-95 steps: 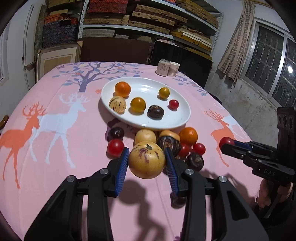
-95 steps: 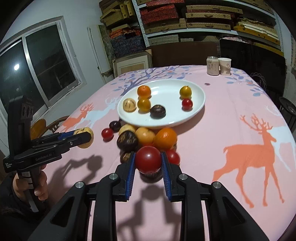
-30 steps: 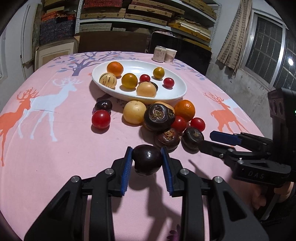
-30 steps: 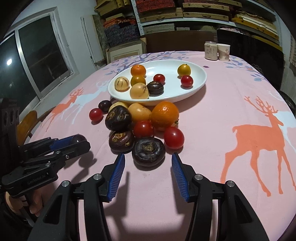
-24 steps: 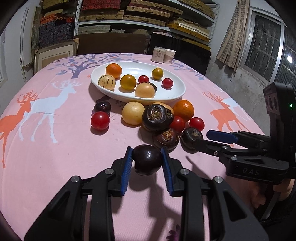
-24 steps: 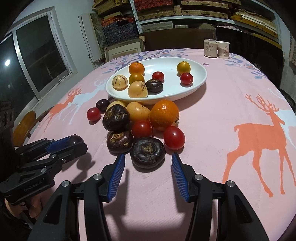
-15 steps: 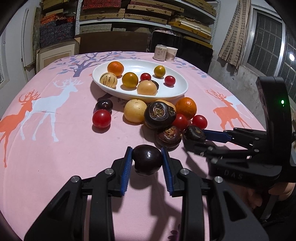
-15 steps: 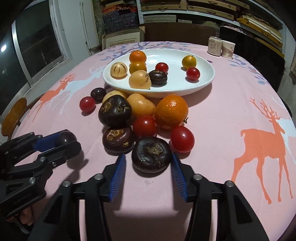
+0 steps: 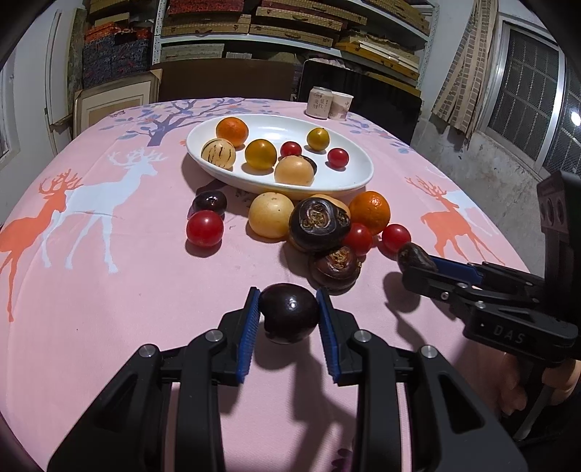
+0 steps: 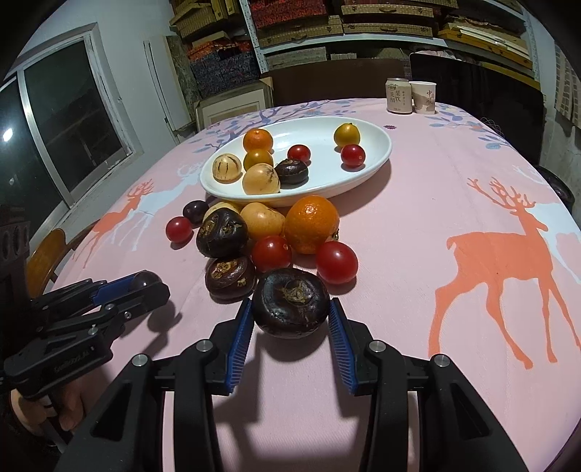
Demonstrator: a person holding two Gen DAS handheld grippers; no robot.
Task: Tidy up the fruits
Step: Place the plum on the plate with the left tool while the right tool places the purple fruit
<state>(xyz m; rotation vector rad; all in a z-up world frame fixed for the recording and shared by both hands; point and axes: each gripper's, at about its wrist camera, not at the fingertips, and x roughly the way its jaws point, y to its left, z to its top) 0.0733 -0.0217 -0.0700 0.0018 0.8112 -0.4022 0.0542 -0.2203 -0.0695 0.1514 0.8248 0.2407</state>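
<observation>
On pink deer-print tablecloth [image 10: 454, 203], white plate [image 10: 377, 154], stacked shelves [image 10: 345, 21] behind

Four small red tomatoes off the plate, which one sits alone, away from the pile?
The red tomato at the pile's left in the left wrist view, beside the dark plum. The other three touch or crowd the orange and dark water chestnuts.

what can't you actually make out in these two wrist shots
- Underside of the dark plum: left wrist view, hidden by the left gripper shut on it.
- Dark fruit on the white plate: left wrist view, mostly hidden behind the tan fruit.
- Print on the can and paper cup: too small to read.
- Person's hand: right wrist view, cut off by the frame edge.
</observation>
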